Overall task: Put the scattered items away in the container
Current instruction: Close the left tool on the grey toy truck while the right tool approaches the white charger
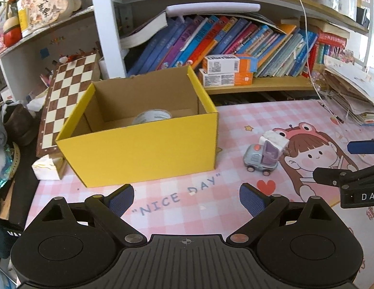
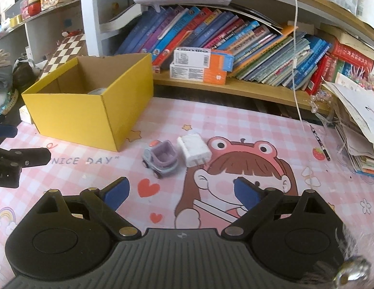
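Observation:
A yellow cardboard box (image 1: 143, 149) stands open on the pink mat, with a roll of tape (image 1: 152, 117) inside; the box also shows in the right wrist view (image 2: 73, 118). A small grey and purple toy truck (image 2: 160, 160) and a white charger plug (image 2: 194, 151) lie side by side on the mat, right of the box; the left wrist view shows the truck (image 1: 260, 160) and the plug (image 1: 275, 142) too. My left gripper (image 1: 186, 201) is open and empty in front of the box. My right gripper (image 2: 180, 193) is open and empty, just short of the truck and plug.
A low shelf with leaning books (image 2: 235, 38) and stacked orange and white boxes (image 2: 201, 65) runs behind the mat. A chessboard (image 1: 66, 96) leans left of the box. A paper pile (image 2: 358, 120) sits at the right, a white cable (image 2: 295, 60) hangs down, and a pen (image 2: 319, 142) lies nearby.

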A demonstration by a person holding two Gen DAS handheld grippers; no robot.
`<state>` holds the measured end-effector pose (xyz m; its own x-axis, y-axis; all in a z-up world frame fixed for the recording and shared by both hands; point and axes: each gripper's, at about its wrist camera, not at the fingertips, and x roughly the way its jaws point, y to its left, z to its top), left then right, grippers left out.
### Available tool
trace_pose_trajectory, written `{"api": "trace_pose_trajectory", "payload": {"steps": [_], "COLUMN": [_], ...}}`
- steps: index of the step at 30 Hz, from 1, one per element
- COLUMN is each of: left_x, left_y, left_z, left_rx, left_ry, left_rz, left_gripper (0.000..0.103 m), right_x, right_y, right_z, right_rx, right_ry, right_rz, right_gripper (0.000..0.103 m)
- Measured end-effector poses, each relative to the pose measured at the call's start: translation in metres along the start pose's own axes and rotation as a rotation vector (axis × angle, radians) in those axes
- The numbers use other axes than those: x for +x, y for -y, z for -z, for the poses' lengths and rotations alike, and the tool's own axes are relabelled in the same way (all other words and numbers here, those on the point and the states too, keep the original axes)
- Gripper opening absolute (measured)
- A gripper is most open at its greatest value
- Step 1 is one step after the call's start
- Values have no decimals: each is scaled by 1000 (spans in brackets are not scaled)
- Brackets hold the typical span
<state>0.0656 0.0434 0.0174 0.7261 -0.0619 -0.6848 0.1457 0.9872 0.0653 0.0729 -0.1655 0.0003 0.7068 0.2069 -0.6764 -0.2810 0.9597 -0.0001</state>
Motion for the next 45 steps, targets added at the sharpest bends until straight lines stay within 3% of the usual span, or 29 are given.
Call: {"api": "trace_pose_trajectory", "payload": {"steps": [29,45], "left_x": [43,85], "left_y": [88,107], "left_z": [-16,-34], "left_rx": [118,125], "left_ry": [-61,-20], "left_rz": [86,138], "left_gripper": [96,95], "right_x": [20,52], "right_y": [86,94], "right_z": [27,17], "right_rx": [69,28], "right_ry": [-84,-119], "right_rz": [54,27], "right_gripper": [95,93]}}
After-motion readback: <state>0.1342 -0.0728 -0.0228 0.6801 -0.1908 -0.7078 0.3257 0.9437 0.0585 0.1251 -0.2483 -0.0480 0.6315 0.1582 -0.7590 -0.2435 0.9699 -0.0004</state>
